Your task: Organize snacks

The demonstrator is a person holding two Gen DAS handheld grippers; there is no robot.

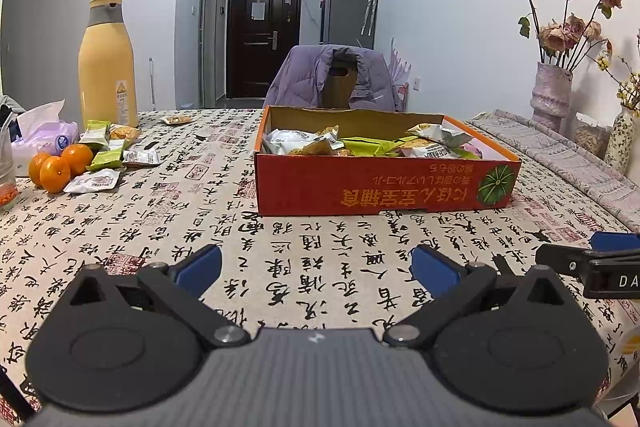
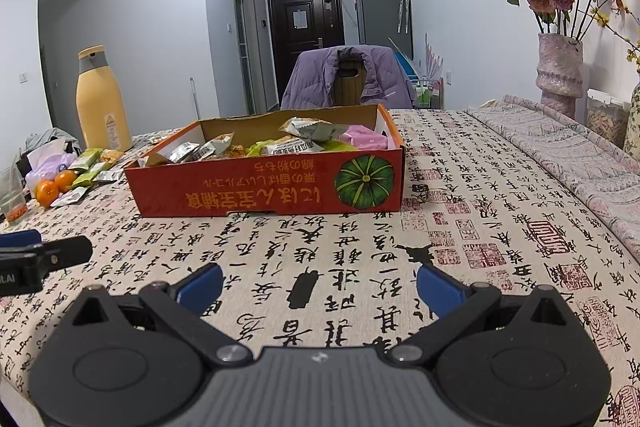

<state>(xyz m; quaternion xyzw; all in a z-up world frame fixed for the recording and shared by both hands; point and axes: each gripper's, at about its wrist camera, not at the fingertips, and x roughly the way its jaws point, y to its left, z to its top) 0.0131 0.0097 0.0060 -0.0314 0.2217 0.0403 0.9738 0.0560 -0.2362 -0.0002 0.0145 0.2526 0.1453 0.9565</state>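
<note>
A red cardboard box point(image 1: 384, 183) with a pumpkin picture stands mid-table and holds several snack packets point(image 1: 304, 143); it also shows in the right wrist view point(image 2: 272, 187). Loose snack packets point(image 1: 105, 155) lie at the far left of the table, also seen in the right wrist view point(image 2: 90, 167). My left gripper point(image 1: 316, 267) is open and empty, low over the tablecloth in front of the box. My right gripper point(image 2: 320, 285) is open and empty, beside the left one. Each gripper's tip shows at the edge of the other's view.
Three oranges point(image 1: 56, 165), a yellow bottle point(image 1: 106, 67), a tissue pack point(image 1: 46, 137) and a glass point(image 1: 6, 171) stand at the left. Vases with dried roses point(image 2: 560, 71) stand at the right on a folded cloth point(image 2: 560, 147). A chair with a purple jacket point(image 1: 332, 77) is behind the table.
</note>
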